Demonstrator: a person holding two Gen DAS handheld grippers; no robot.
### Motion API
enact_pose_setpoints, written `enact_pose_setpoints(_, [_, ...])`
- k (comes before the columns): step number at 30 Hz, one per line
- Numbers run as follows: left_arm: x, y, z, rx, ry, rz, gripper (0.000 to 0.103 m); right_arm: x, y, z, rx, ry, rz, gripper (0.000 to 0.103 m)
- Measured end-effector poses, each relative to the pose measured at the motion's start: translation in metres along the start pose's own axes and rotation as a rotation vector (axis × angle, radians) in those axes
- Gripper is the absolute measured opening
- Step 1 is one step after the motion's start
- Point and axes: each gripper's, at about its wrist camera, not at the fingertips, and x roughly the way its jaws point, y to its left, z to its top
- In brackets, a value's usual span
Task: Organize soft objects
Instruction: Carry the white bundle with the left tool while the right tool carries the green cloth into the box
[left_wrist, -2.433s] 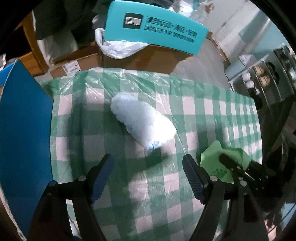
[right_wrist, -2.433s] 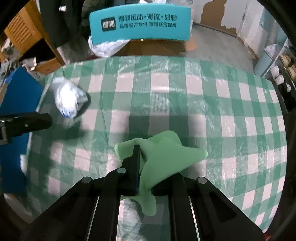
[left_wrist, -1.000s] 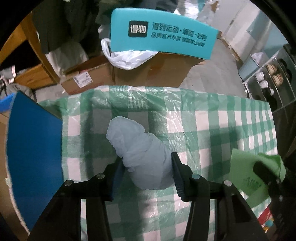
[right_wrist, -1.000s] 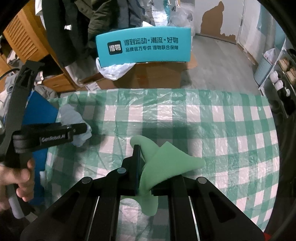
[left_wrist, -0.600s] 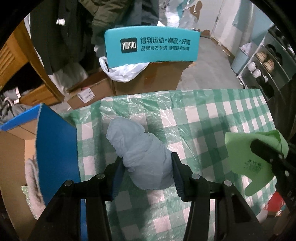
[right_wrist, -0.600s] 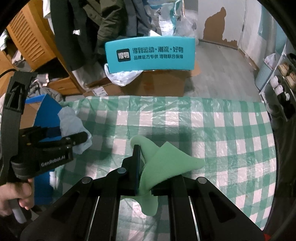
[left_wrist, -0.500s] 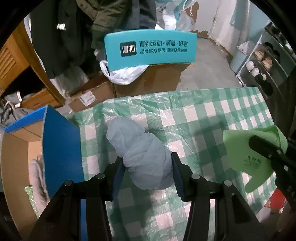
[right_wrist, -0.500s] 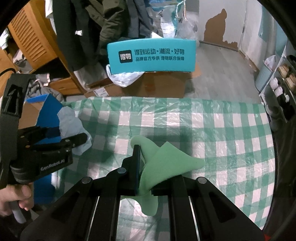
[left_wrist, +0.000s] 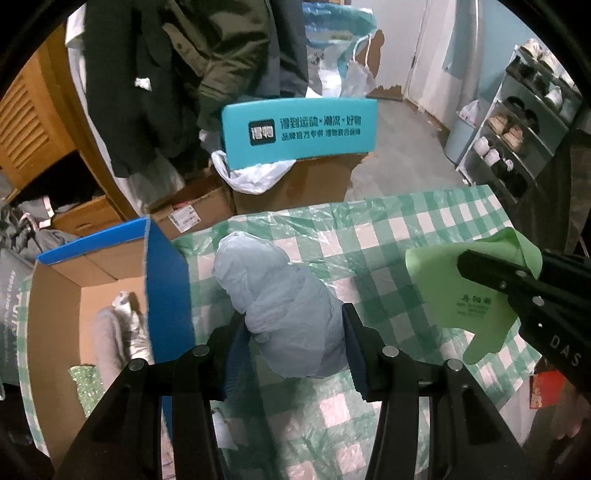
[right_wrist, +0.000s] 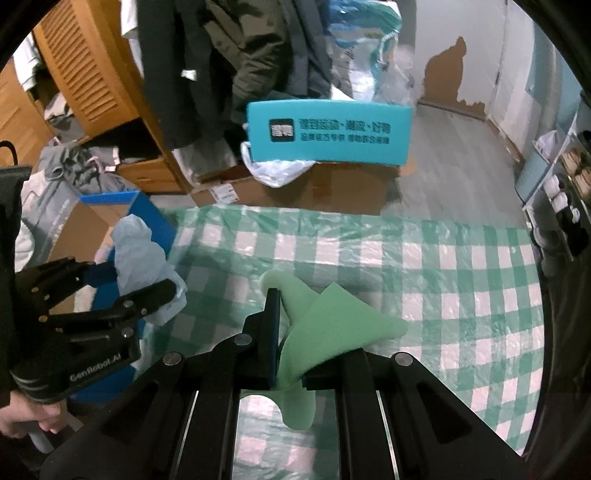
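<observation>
Left gripper (left_wrist: 291, 343): fingers half closed, clamping the pale blue bundle (left_wrist: 284, 306). Right gripper (right_wrist: 291, 347): fingers pinched nearly shut on the green foam piece (right_wrist: 332, 325). Since a second ago both loads have risen clear of the checked counter (right_wrist: 443, 258); the open cardboard box (left_wrist: 85, 280), now alongside, is the likely destination.

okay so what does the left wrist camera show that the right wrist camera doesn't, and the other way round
Only the left wrist view looks into the open cardboard box, where grey soft items lie. Only the right wrist view shows the hand gripping the left claw's handle. Both show the left claw shut on the pale blue bundle, the right claw shut on the green foam piece, and the checked tablecloth.
</observation>
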Motion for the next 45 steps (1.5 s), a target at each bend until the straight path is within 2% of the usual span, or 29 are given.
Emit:
enact_pose_setpoints(11, [-0.037,0.015,-0.024,-0.011,-0.051,-0.031,0.049,-0.013,0.036,0.001,-0.048,-0.018,0.028,0.008])
enact_pose_setpoints(25, [-0.082,0.059,-0.046,-0.045,-0.135,-0.015,0.049,-0.035,0.102,0.013,-0.132,-0.061,0.099,0.008])
enact_pose_setpoints(45, [-0.089,0.145,-0.079,-0.172,-0.128,0.039,0.049,-0.015,0.193,0.028,-0.228,-0.024,0.205,0.008])
